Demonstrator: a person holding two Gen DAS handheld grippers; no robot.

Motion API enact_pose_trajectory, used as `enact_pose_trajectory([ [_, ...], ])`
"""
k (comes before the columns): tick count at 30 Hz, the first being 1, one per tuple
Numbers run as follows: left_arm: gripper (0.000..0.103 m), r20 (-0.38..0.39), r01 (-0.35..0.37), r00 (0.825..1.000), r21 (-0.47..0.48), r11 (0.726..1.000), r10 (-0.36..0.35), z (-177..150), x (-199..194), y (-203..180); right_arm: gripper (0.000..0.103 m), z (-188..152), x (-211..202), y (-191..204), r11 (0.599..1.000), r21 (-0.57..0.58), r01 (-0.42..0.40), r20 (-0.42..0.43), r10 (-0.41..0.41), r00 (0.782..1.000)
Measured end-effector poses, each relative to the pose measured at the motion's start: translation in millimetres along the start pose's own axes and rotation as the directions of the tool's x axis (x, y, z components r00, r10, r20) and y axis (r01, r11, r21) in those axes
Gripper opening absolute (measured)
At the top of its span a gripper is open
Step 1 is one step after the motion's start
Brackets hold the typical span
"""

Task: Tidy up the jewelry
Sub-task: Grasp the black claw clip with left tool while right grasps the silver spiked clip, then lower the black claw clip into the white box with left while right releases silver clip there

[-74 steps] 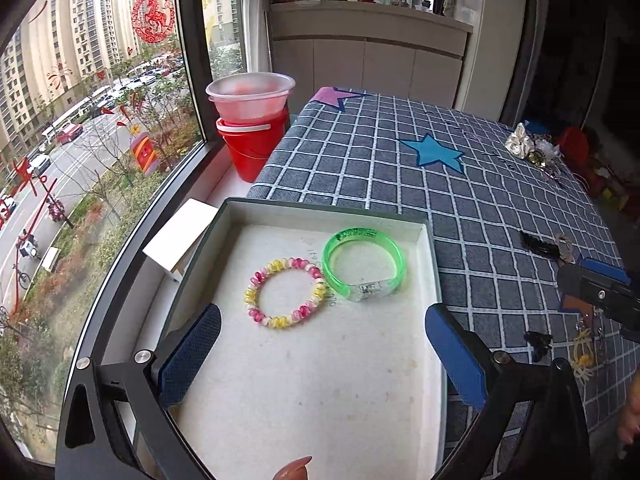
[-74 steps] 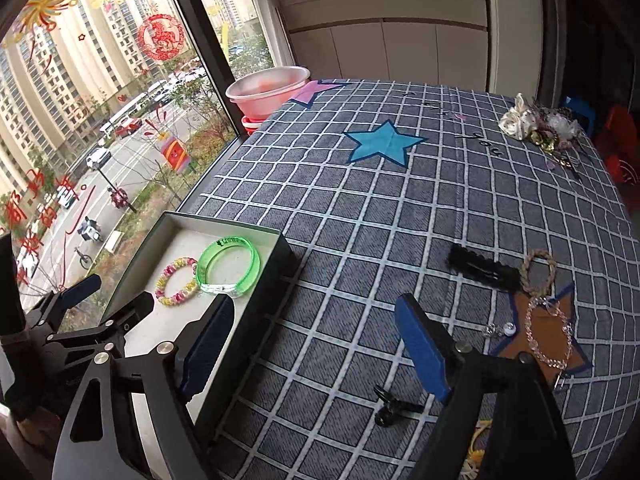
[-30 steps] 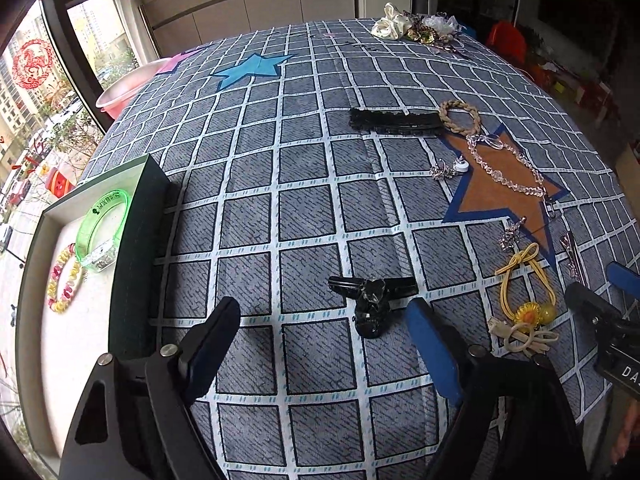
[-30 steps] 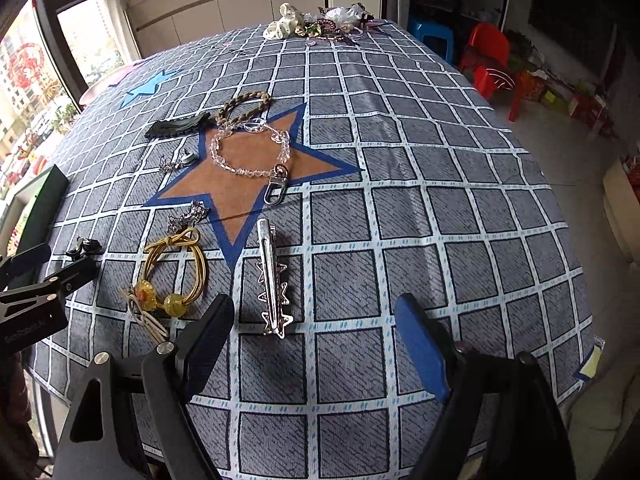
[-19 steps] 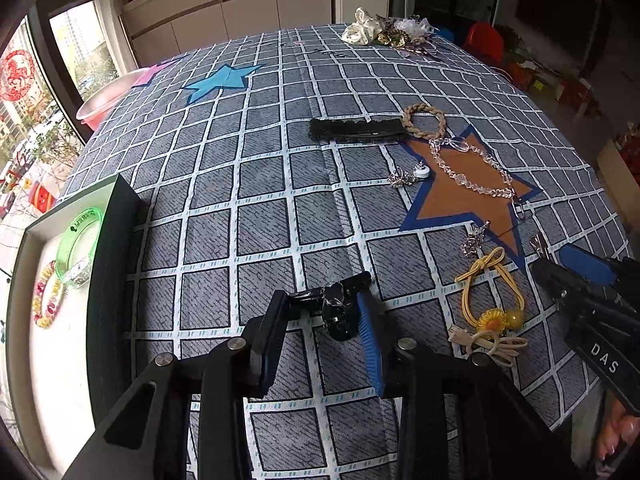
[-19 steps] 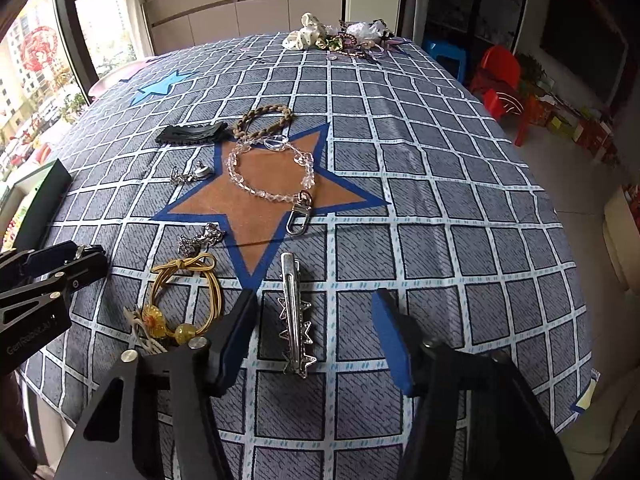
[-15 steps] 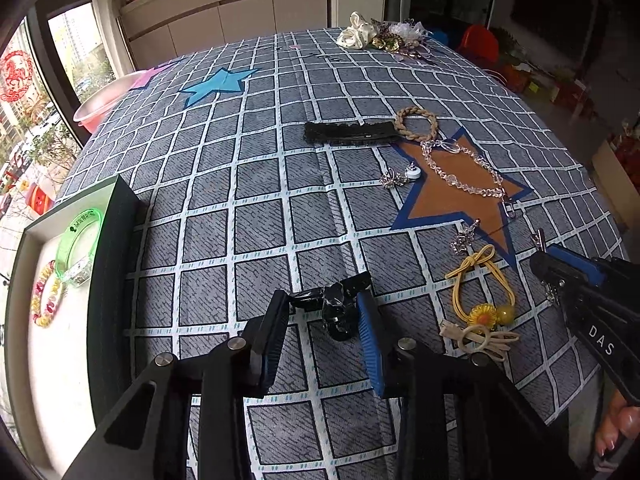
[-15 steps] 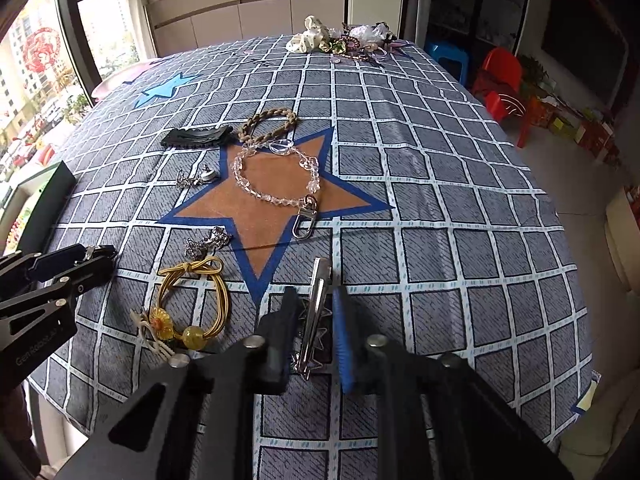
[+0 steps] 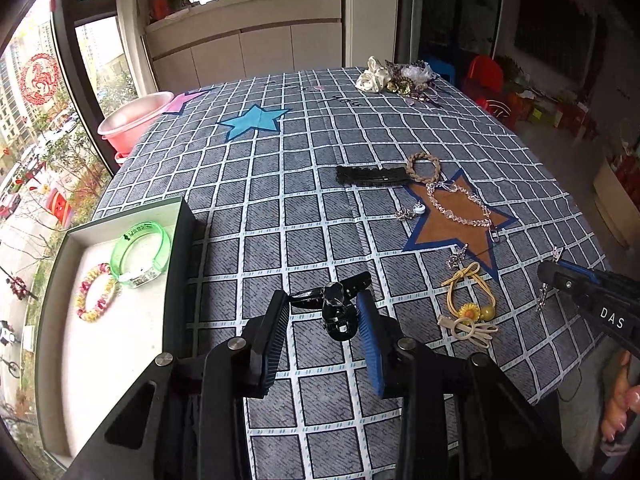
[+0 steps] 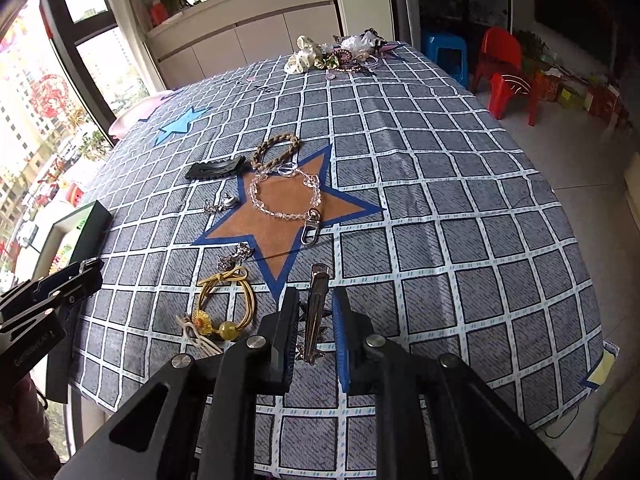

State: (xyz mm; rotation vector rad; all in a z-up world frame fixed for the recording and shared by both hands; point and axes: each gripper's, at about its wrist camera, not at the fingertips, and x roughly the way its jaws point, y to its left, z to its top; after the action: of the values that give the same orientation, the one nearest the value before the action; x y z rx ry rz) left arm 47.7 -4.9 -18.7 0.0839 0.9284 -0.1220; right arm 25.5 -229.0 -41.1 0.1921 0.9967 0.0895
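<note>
Black plastic shows between the pads of the left gripper [image 9: 323, 322]: a black claw clip [image 9: 334, 304] is pinched there, its long axis running crosswise to the fingers and sticking out past both pads, above the checked cloth [image 9: 280, 168] near the tabletop's near edge. Silver metal sits in the right gripper [image 10: 316, 330], whose jaws have narrowed onto a silver spiked hair clip [image 10: 314, 308] lying lengthwise along the fingers, its tip pointing away toward the brown star [image 10: 280, 216]. The relation that matters next is the open tray [image 9: 120, 360] at the tabletop's left edge, holding a green bangle [image 9: 141, 252] and a beaded bracelet [image 9: 96, 298]. It lies just left of the left gripper and well apart from the right one, so the left hand is the nearer and probably delivers first. Compared with a second ago, both sets of jaws, then spread wide over their clips on the cloth, are now closed on them, and each clip appears lifted clear. Other pieces stay on the cloth, including a yellow hair tie [image 9: 470, 300] and a crystal chain [image 10: 280, 196].
</note>
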Motion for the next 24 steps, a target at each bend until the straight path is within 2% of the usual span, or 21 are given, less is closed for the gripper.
enact_pose_trajectory([
  [7, 0.043, 0.036, 0.003, 0.999, -0.034, 0.999, -0.002, -3.6, -17.8, 17.5, 0.018, 3.1, -12.1, 12.3, 1.000, -0.006, -0.020, 0.011, 0.020, 1.000],
  [13, 0.043, 0.066, -0.006, 0.998, -0.076, 0.997, 0.011, -8.9, -31.0, 40.8, 0.018, 9.2, -21.2, 38.6, 0.998, -0.054, -0.040, 0.021, 0.042, 0.999],
  [19, 0.043, 0.085, -0.030, 0.996, -0.141, 0.990, 0.042, -16.8, -40.9, 76.7, 0.018, 20.3, -22.9, 84.7, 0.986, -0.134, -0.102, 0.012, 0.105, 0.994],
  [24, 0.043, 0.086, -0.077, 0.992, -0.196, 0.978, 0.095, -24.2, -45.7, 115.5, 0.018, 27.9, -19.7, 139.4, 0.957, -0.226, -0.181, -0.018, 0.182, 0.983],
])
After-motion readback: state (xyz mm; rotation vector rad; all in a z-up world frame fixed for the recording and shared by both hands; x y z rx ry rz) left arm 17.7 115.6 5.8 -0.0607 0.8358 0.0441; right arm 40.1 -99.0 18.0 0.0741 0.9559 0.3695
